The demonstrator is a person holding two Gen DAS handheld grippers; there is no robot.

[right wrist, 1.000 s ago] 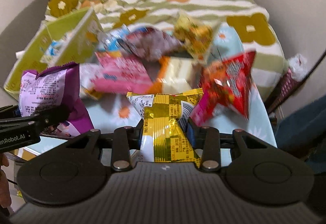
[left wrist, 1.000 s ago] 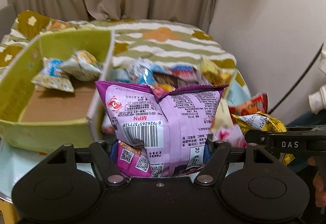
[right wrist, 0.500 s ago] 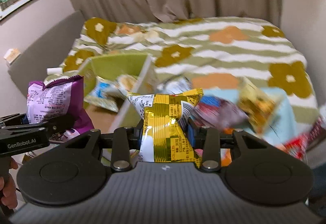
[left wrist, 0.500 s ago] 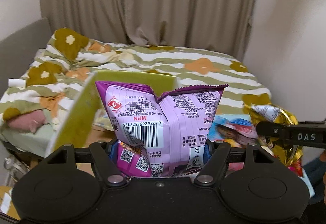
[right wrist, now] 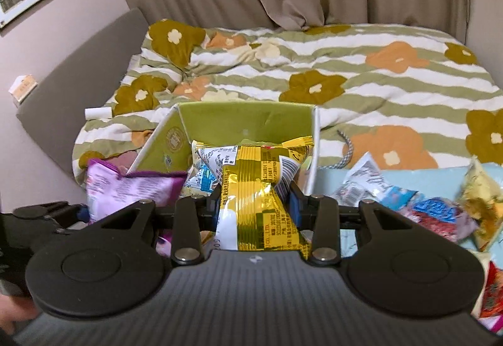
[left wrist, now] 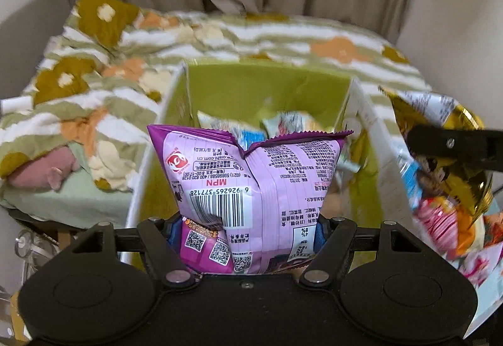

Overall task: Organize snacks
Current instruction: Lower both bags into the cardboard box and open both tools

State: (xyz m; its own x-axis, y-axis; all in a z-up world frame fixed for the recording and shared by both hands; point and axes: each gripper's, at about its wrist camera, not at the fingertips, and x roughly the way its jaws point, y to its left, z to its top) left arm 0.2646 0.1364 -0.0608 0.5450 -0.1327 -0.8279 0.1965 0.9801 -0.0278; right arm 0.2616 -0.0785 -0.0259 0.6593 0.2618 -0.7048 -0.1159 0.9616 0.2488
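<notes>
My left gripper holds a purple snack bag upright between its pads, and its jaws are opening slightly. The bag hangs over the open green box, where a few small snack packs lie. My right gripper is shut on a yellow-gold snack bag, held in front of the same green box. In the right wrist view the purple bag shows at lower left. In the left wrist view the yellow bag shows at the right edge.
Several loose snack packs lie on the light-blue table to the right of the box. Behind it is a bed with a flowered striped quilt, beige curtains and a grey headboard. A picture hangs at upper left.
Both grippers have carried their bags leftward, away from the snack pile. The green box now sits straight ahead of both, with the purple bag over its opening.
</notes>
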